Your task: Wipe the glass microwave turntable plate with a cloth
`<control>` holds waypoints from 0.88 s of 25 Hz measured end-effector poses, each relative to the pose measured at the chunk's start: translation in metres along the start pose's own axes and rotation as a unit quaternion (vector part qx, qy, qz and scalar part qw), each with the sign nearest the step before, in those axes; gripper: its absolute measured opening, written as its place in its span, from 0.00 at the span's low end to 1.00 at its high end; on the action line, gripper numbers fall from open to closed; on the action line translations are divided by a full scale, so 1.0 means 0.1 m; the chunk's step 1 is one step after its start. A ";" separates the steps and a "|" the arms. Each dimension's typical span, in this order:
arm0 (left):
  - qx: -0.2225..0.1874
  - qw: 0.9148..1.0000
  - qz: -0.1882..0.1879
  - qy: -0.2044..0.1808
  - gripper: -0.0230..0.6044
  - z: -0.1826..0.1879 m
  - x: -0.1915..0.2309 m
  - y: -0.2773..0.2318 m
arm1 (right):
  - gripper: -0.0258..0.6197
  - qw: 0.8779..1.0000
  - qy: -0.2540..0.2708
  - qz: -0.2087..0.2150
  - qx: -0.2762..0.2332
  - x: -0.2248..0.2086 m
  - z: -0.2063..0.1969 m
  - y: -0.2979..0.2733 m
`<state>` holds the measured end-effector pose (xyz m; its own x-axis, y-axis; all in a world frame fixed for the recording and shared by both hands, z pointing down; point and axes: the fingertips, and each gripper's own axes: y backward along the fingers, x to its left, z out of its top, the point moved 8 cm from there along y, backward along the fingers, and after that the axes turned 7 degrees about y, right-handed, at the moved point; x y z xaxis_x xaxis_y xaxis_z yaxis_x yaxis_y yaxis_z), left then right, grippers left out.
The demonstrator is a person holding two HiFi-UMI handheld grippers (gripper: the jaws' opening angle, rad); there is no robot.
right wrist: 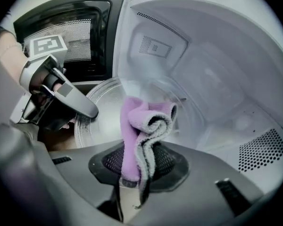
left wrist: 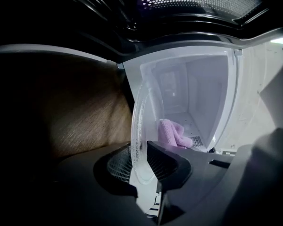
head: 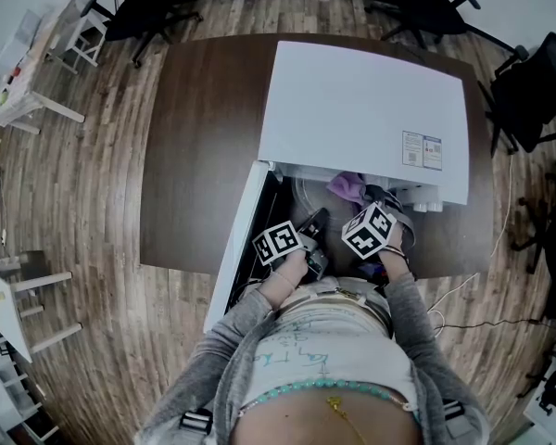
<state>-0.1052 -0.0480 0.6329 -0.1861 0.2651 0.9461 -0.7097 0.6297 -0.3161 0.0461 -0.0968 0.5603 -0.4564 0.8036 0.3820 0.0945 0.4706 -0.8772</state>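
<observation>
The clear glass turntable plate (left wrist: 139, 126) stands tilted on edge at the mouth of the microwave. My left gripper (left wrist: 144, 158) is shut on its lower rim. The right gripper view shows the plate (right wrist: 106, 109) with the left gripper (right wrist: 61, 98) clamped on its left edge. A purple cloth with a grey underside (right wrist: 140, 126) is bunched between the pads of my right gripper (right wrist: 139, 167), which is shut on it, and rests against the plate's face. In the head view both grippers (head: 310, 230) (head: 375, 207) reach into the opening, with the cloth (head: 347, 185) just beyond them.
The white microwave (head: 361, 109) sits on a brown table (head: 199, 137), its door (head: 233, 253) swung open to the left. The white cavity walls (right wrist: 217, 74) close in around the plate. Office chairs (head: 426, 3) stand beyond the table.
</observation>
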 end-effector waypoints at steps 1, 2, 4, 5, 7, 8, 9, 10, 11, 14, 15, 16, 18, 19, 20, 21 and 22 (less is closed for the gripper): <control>0.000 1.000 0.000 0.000 0.15 0.00 0.00 0.00 | 0.22 1.000 0.007 0.001 0.000 0.02 0.00 0.00; 0.000 1.000 0.001 0.000 0.15 0.00 0.00 0.00 | 0.22 1.000 0.013 0.003 0.000 0.03 0.00 0.01; 0.000 1.000 0.001 0.001 0.15 0.00 0.00 -0.01 | 0.22 1.000 0.023 0.008 -0.003 0.07 0.00 0.02; 0.000 1.000 0.001 0.001 0.15 0.00 0.00 0.00 | 0.22 1.000 0.028 0.010 -0.005 0.09 0.01 0.02; 0.000 1.000 0.001 0.000 0.15 0.00 0.00 0.00 | 0.22 0.999 0.040 0.016 -0.008 0.15 0.03 0.03; 0.000 1.000 0.001 0.000 0.15 0.00 0.00 0.00 | 0.22 0.999 0.047 0.020 -0.009 0.18 0.04 0.03; 0.000 1.000 0.001 -0.001 0.15 0.00 0.00 0.00 | 0.22 0.998 0.055 0.022 -0.010 0.21 0.05 0.04; 0.000 1.000 0.001 -0.001 0.15 0.00 0.00 0.00 | 0.22 0.998 0.064 0.024 -0.010 0.23 0.06 0.04; 0.000 1.000 0.001 -0.002 0.15 0.00 -0.01 0.00 | 0.22 0.997 0.072 0.025 -0.010 0.25 0.08 0.04; -0.001 1.000 0.001 -0.003 0.15 0.00 -0.01 0.01 | 0.22 0.995 0.093 0.026 -0.008 0.30 0.12 0.03; -0.002 1.000 0.001 -0.003 0.15 0.00 0.00 0.01 | 0.22 0.995 0.098 0.027 -0.008 0.30 0.14 0.03; -0.002 1.000 0.001 -0.003 0.15 0.00 0.00 0.01 | 0.22 0.994 0.101 0.030 -0.010 0.31 0.17 0.02; -0.002 1.000 0.001 -0.003 0.15 0.00 0.00 0.00 | 0.22 0.993 0.109 0.033 -0.015 0.33 0.23 0.01; -0.002 1.000 0.001 -0.003 0.15 0.00 0.01 0.00 | 0.22 0.993 0.114 0.034 -0.016 0.35 0.26 0.00; -0.002 1.000 0.001 -0.003 0.15 0.00 0.01 0.00 | 0.22 0.992 0.120 0.035 -0.017 0.36 0.29 -0.02; -0.003 1.000 0.001 -0.004 0.16 0.00 0.01 -0.01 | 0.22 0.991 0.126 0.036 -0.018 0.37 0.31 -0.03; -0.003 1.000 0.001 -0.004 0.16 0.00 0.01 -0.01 | 0.22 0.991 0.130 0.036 -0.020 0.38 0.34 -0.04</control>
<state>-0.1051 -0.0486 0.6342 -0.1937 0.2610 0.9457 -0.7051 0.6332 -0.3192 -0.0019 -0.0805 0.5681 -0.2044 0.8997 0.3858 0.1561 0.4190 -0.8945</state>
